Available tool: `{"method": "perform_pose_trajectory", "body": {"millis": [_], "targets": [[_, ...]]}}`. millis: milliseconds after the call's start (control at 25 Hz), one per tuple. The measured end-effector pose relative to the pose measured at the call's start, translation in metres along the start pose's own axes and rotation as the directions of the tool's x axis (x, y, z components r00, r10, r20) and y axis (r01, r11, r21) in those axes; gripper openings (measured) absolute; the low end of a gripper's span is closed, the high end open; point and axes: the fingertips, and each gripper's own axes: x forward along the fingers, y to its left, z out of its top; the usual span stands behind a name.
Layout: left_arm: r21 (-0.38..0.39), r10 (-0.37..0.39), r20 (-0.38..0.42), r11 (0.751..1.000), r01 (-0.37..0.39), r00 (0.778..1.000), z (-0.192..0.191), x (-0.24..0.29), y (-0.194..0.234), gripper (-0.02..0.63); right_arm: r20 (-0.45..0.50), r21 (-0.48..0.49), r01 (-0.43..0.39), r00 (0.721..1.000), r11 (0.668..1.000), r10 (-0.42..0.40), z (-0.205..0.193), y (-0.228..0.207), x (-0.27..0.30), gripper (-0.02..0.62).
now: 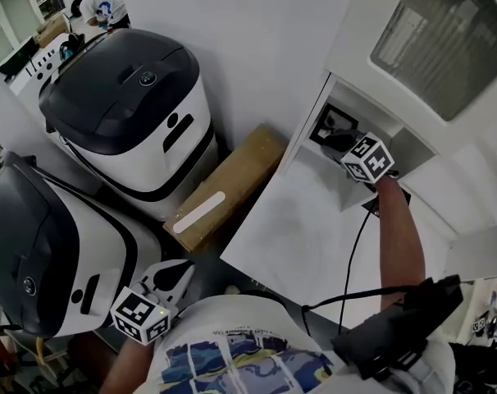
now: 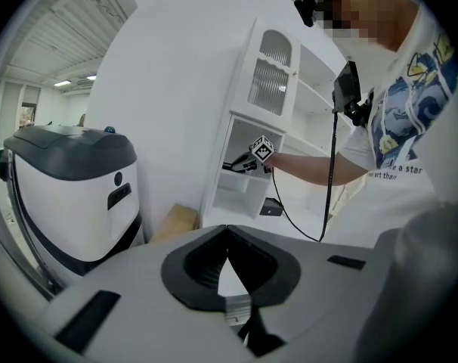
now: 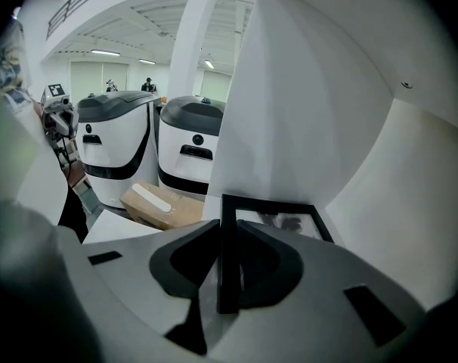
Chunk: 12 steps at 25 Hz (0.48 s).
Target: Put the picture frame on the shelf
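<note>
We clamp our right gripper [image 3: 229, 233] on the left edge of the thin black rectangular picture frame [image 3: 268, 201], which stretches rightward past the fingertips inside the white shelf compartment [image 3: 380, 203]; our left gripper [image 2: 227, 237], closed and empty, is well apart.

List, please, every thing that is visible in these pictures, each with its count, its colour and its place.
picture frame: one, black, inside the shelf's open compartment
shelf: one, white, at the right of the head view
machines: two, white with dark grey tops, on the floor at the left
cardboard box: one, brown with a white label, on the floor between the machines and the shelf
cable: one, black, running from the right gripper towards the person's chest
right arm: one, bare, stretched to the shelf
right gripper: one, grey, shut on the picture frame
left gripper: one, grey, shut and empty, low beside the nearer machine
</note>
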Motion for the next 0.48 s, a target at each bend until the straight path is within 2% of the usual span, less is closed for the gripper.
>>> {"method": "perform_pose_trajectory", "body": {"millis": [480], "targets": [[-0.008,0.019,-0.004,1.000,-0.019,1.000,0.0004,0.0023,0.0020,0.012,-0.006,0.001,-0.032,0.999,0.999,0.032,-0.0010,-0.0042,0.0046,0.087]]}}
